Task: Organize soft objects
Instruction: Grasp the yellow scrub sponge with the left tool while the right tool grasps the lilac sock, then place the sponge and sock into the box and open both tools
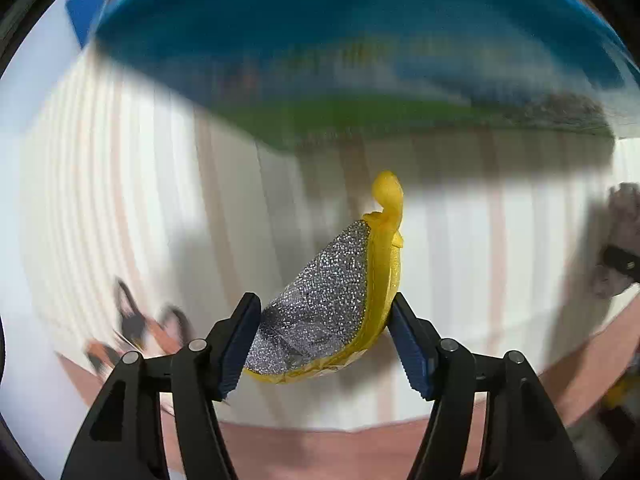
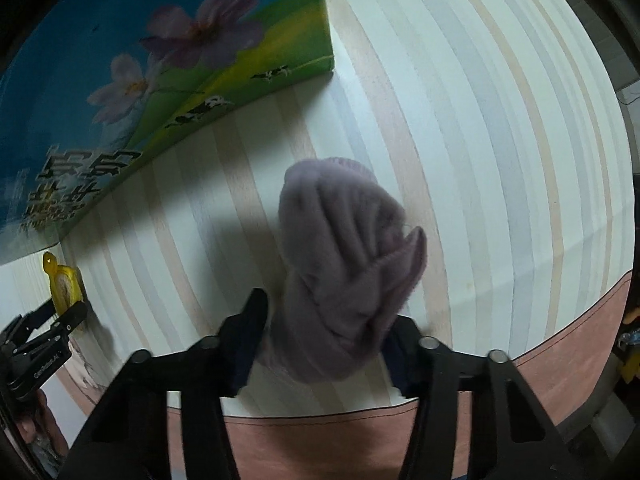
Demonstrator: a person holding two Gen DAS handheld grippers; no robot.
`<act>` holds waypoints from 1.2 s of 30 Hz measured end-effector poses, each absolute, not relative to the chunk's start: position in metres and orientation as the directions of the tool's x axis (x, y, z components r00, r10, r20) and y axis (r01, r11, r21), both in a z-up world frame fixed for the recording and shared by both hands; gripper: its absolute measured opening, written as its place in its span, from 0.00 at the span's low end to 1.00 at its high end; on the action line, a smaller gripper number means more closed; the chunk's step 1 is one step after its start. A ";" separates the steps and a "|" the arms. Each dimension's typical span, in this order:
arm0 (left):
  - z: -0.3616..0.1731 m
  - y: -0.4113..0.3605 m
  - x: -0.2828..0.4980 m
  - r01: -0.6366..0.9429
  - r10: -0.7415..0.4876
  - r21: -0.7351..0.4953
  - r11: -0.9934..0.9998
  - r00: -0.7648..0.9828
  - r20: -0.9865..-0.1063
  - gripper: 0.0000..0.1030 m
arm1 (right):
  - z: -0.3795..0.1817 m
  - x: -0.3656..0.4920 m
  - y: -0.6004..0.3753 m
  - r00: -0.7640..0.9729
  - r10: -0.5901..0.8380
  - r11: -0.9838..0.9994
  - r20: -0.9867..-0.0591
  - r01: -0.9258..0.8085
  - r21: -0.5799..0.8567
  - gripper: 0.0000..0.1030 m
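My left gripper (image 1: 325, 322) is shut on a yellow sponge with a silver glitter scrub face (image 1: 326, 300), held above the striped tablecloth; the sponge also shows in the right wrist view (image 2: 64, 286) at the far left, with the left gripper (image 2: 48, 320) under it. My right gripper (image 2: 320, 336) is shut on a bunched purple fleece cloth (image 2: 344, 264), held above the cloth-covered table. The purple cloth shows blurred at the right edge of the left wrist view (image 1: 620, 236).
A large blue box with flowers, cows and green field print (image 2: 120, 80) stands on the table behind both grippers; it also shows blurred in the left wrist view (image 1: 360, 48). The striped tablecloth (image 2: 480, 160) ends at a pink border (image 2: 560, 360) near me.
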State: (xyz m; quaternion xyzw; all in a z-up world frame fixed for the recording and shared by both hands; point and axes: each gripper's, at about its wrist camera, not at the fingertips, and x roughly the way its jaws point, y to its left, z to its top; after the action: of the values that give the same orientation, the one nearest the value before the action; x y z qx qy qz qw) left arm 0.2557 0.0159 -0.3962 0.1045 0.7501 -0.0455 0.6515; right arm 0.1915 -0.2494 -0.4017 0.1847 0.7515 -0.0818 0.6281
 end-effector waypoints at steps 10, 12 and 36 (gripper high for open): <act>-0.415 0.030 0.223 0.097 -0.062 -0.086 0.992 -0.225 -0.972 0.64 | -0.405 0.167 -0.229 -0.174 0.203 0.939 -0.963 0.312 0.142 0.44; -0.428 0.022 0.217 0.117 -0.067 -0.106 0.987 -0.294 -0.953 0.65 | -0.406 0.162 -0.225 -0.172 0.198 0.942 -0.965 0.307 0.138 0.45; -0.243 -0.088 0.174 0.130 -0.251 -0.240 0.962 0.078 -0.965 0.42 | -0.264 0.170 -0.200 0.029 0.278 0.952 -0.960 0.129 0.279 0.40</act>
State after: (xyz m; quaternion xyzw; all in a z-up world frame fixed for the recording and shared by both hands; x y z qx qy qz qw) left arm 0.1735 -0.0884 -0.2429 -0.0455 0.6665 -0.1298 0.7327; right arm 0.1702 -0.1999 -0.2640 0.1463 0.6949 0.0532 0.7021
